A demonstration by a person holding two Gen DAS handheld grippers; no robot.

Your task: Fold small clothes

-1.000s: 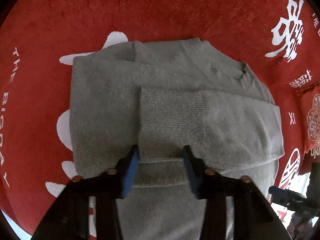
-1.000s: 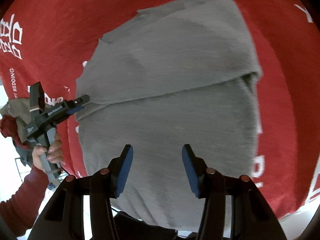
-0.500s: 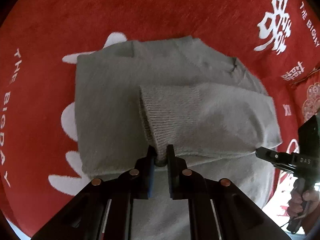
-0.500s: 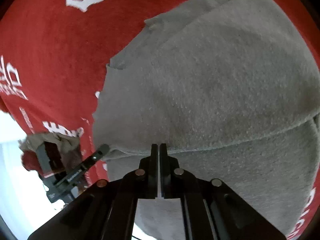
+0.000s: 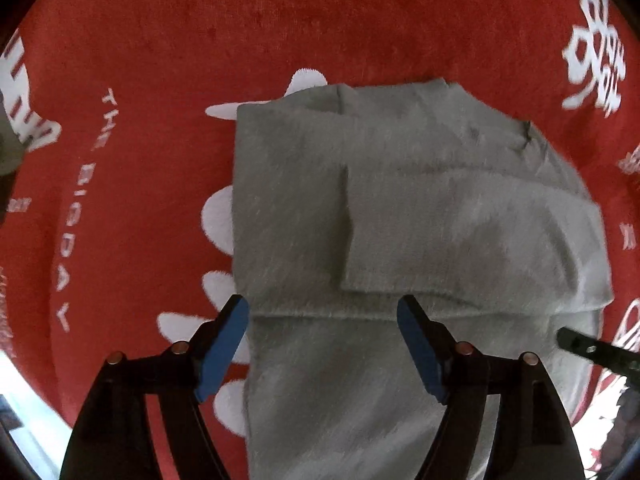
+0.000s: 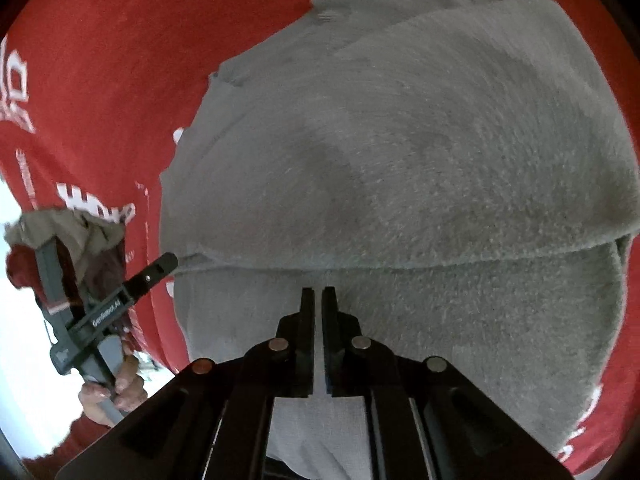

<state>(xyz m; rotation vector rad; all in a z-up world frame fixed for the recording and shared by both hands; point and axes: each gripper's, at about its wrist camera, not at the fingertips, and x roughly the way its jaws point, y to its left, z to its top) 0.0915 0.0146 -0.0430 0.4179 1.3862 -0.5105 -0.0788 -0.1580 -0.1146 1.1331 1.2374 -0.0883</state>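
We pinch the fold edge of the gray sweater (image 6: pixel 400 140) tight in our right gripper (image 6: pixel 318 292), while our left gripper (image 5: pixel 324 312), jaws just opening, must grab again.

Left wrist view looks straight down, right wrist view slants down closer; both share the grey sweater (image 5: pixel 400 240) on the red cloth (image 6: pixel 100 80).

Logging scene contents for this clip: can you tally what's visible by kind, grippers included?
Grey sweater, partly folded: 1
Red cloth with white print, under the sweater: 1
Bundle of other fabric at the cloth's edge, count unclear: 1
Handheld grippers: 2, left gripper with jaws apart, having just opened, nothing between the pads; right gripper shut against the sweater
Total: 5
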